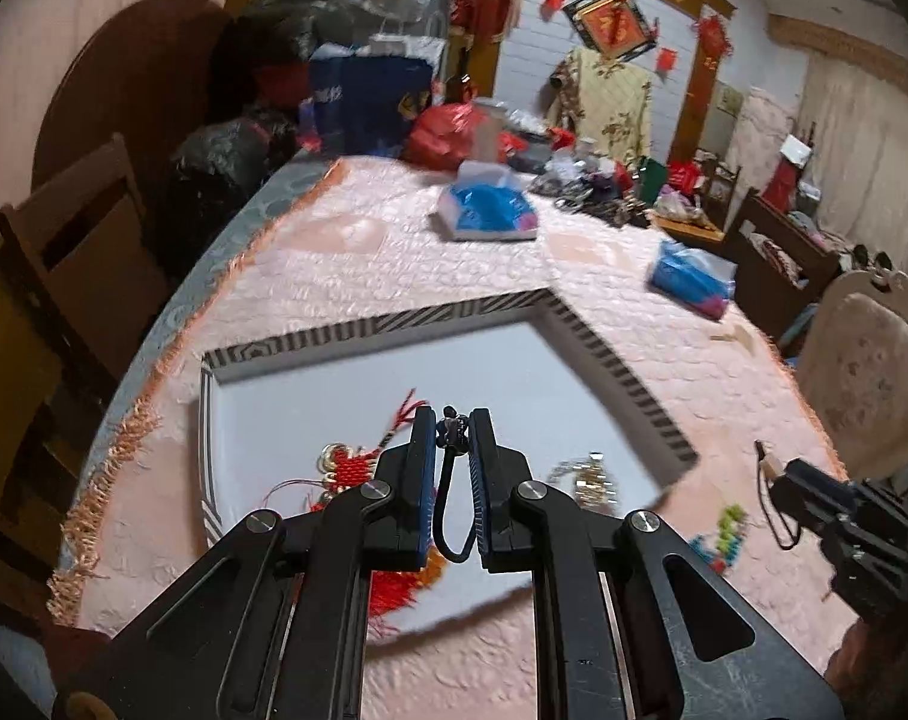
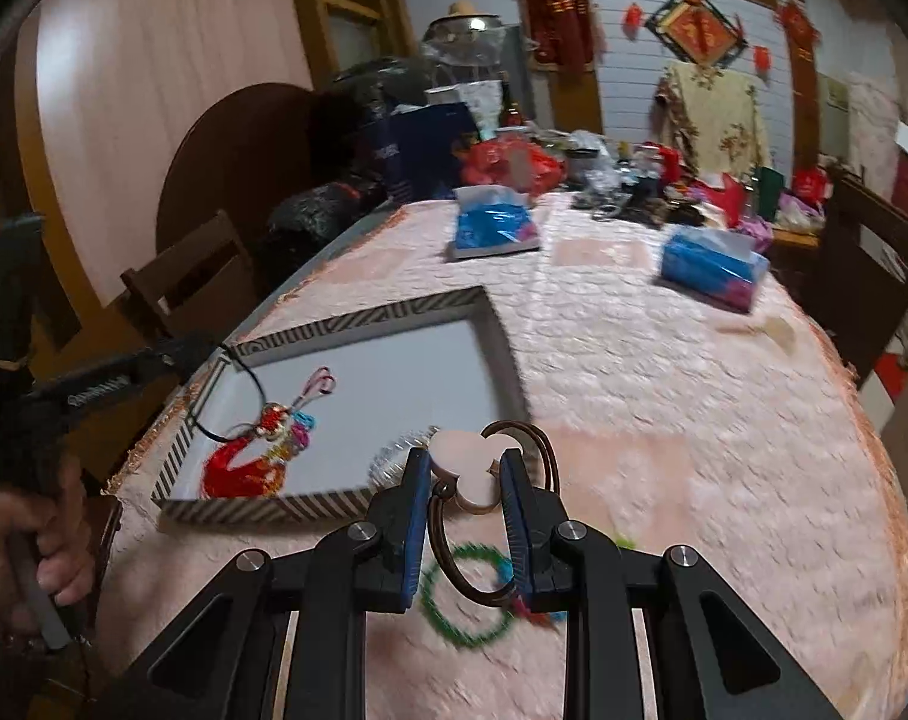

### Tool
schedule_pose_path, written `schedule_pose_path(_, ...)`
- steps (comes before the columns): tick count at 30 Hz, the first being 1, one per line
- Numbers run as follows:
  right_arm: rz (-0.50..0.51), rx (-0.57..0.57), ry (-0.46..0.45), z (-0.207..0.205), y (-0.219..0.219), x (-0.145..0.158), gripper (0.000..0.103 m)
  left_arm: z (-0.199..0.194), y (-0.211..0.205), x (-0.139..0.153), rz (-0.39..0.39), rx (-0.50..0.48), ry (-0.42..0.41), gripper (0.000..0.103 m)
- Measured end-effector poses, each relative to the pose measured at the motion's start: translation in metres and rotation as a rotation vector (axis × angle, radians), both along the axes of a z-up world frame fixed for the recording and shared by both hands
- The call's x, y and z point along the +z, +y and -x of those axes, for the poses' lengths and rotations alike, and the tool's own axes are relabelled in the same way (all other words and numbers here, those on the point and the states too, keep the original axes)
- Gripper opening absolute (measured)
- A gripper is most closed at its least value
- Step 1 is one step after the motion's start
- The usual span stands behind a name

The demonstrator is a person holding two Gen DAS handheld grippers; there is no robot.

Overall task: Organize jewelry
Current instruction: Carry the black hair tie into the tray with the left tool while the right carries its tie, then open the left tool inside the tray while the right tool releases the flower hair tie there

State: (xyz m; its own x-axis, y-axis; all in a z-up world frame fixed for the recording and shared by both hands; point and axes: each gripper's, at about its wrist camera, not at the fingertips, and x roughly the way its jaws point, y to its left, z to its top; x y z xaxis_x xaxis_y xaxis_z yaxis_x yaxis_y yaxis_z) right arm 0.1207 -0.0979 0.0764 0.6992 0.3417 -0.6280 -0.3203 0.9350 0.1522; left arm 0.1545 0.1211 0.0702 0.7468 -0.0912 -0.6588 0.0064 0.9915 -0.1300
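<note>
A shallow tray [image 1: 454, 311] with a striped rim and white floor lies on the pink tablecloth; it also shows in the right wrist view [image 2: 358, 315]. My left gripper [image 1: 452, 426] is shut on a black cord necklace [image 1: 448, 510] above the tray. A red knot tassel [image 1: 349, 471] and a gold piece [image 1: 592, 480] lie in the tray. My right gripper [image 2: 465, 462] is shut on a pink heart-shaped pendant [image 2: 463, 462] on a brown cord [image 2: 448, 546], just off the tray's near corner. A green bead bracelet [image 2: 463, 600] lies under it.
Two blue tissue packs [image 2: 493, 225] [image 2: 715, 267] sit farther back on the table. Clutter of bags and boxes [image 2: 514, 162] fills the far end. Wooden chairs [image 1: 64, 252] stand at the left. Coloured beads [image 1: 724, 534] lie on the cloth right of the tray.
</note>
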Motion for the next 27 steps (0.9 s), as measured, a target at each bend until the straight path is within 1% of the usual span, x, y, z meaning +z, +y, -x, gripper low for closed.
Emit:
schedule_pose_path(5, -0.026, 0.038, 0.020, -0.028, 0.023, -0.003, 0.023, -0.019, 0.005, -0.028, 0.017, 0.036, 0.047, 0.009)
schedule_pose_path(9, -0.056, 0.050, 0.067, -0.048, 0.034, -0.014, 0.023, -0.023, 0.004, -0.054, 0.022, 0.041, 0.086, 0.009)
schedule_pose_path(12, -0.092, 0.069, 0.117, -0.063, 0.042, -0.027, 0.023, -0.023, 0.006, -0.065, 0.010, 0.051, 0.105, 0.009)
schedule_pose_path(17, -0.077, 0.066, 0.178, -0.076, 0.054, -0.052, 0.023, -0.019, 0.008, -0.075, -0.007, 0.051, 0.122, 0.009)
schedule_pose_path(20, -0.063, 0.063, 0.188, -0.075, 0.053, -0.061, 0.023, -0.017, 0.007, -0.080, -0.022, 0.049, 0.130, 0.009)
schedule_pose_path(25, -0.057, 0.068, 0.195, -0.075, 0.048, -0.068, 0.023, -0.017, 0.011, -0.086, -0.015, 0.076, 0.142, 0.010)
schedule_pose_path(27, -0.071, 0.064, 0.203, -0.076, 0.046, -0.068, 0.023, -0.017, 0.014, -0.086, -0.013, 0.088, 0.145, 0.011)
